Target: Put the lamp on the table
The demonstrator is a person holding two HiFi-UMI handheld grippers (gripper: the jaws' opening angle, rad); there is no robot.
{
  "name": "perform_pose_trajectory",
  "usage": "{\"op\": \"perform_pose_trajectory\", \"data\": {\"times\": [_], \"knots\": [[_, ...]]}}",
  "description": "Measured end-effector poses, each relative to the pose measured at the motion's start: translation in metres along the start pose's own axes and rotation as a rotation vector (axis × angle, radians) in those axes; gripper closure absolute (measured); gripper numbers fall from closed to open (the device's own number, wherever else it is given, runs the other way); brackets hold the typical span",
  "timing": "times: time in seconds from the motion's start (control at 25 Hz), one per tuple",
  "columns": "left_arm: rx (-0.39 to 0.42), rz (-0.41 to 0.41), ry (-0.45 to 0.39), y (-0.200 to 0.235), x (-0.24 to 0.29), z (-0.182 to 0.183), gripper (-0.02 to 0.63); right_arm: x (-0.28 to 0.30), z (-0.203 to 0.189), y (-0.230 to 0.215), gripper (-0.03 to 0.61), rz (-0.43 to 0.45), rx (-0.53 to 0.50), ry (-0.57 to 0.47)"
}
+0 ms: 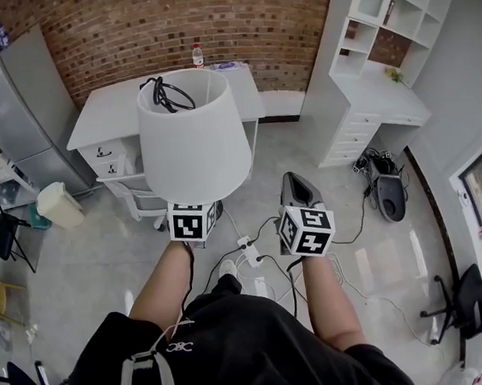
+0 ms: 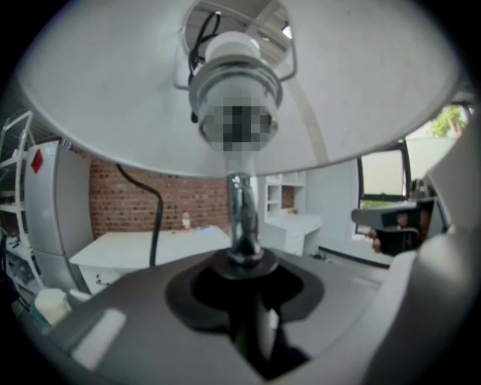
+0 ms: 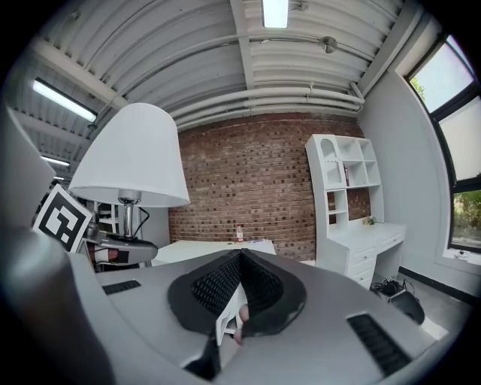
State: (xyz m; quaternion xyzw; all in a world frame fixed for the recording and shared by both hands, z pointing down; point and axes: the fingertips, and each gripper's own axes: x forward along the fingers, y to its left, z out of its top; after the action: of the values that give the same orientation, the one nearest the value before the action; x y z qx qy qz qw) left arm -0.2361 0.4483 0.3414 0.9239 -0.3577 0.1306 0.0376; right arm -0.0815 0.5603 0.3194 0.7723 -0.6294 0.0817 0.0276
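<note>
The lamp has a white shade (image 1: 191,133) and a chrome stem (image 2: 244,218). Its black cord (image 1: 165,94) is bundled into the top of the shade. My left gripper (image 2: 244,262) is shut on the stem just below the shade and holds the lamp upright in the air. In the head view only its marker cube (image 1: 195,220) shows under the shade. The white table (image 1: 106,113) stands ahead by the brick wall, beyond the lamp. To the right of the lamp, my right gripper (image 1: 296,183) is shut with nothing in it, its pads (image 3: 225,282) pressed together.
A small bottle (image 1: 198,55) stands at the table's far edge. A grey fridge (image 1: 19,114) and a cream bin (image 1: 59,204) are on the left. A white shelf unit with desk (image 1: 380,60) is on the right. A power strip and cables (image 1: 250,253) lie on the floor.
</note>
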Motion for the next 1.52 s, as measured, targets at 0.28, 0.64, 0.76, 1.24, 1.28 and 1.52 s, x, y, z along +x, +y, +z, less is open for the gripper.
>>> {"op": "perform_pose_trajectory", "data": {"times": [0.28,0.64,0.76,1.24,1.28,1.52], "knots": [[0.015,-0.038,-0.019,0.032,0.093,0.033,0.514,0.093,0.027,-0.025,0.586,-0.026,-0.026,-0.006],[0.009,-0.042,-0.033,0.096,0.181,0.055,0.514,0.211,0.041,-0.02,0.585,-0.019,-0.048,0.005],[0.009,-0.037,-0.03,0.117,0.201,0.057,0.514,0.241,0.037,-0.018,0.586,-0.024,-0.039,0.015],[-0.022,-0.004,0.019,0.164,0.253,0.057,0.514,0.317,0.025,-0.019,0.585,-0.007,0.019,0.062],[-0.02,-0.001,0.019,0.165,0.257,0.057,0.514,0.324,0.026,-0.019,0.585,0.001,0.02,0.06],[-0.023,0.038,0.002,0.186,0.291,0.062,0.514,0.374,0.031,-0.015,0.586,0.056,0.009,0.033]]}}
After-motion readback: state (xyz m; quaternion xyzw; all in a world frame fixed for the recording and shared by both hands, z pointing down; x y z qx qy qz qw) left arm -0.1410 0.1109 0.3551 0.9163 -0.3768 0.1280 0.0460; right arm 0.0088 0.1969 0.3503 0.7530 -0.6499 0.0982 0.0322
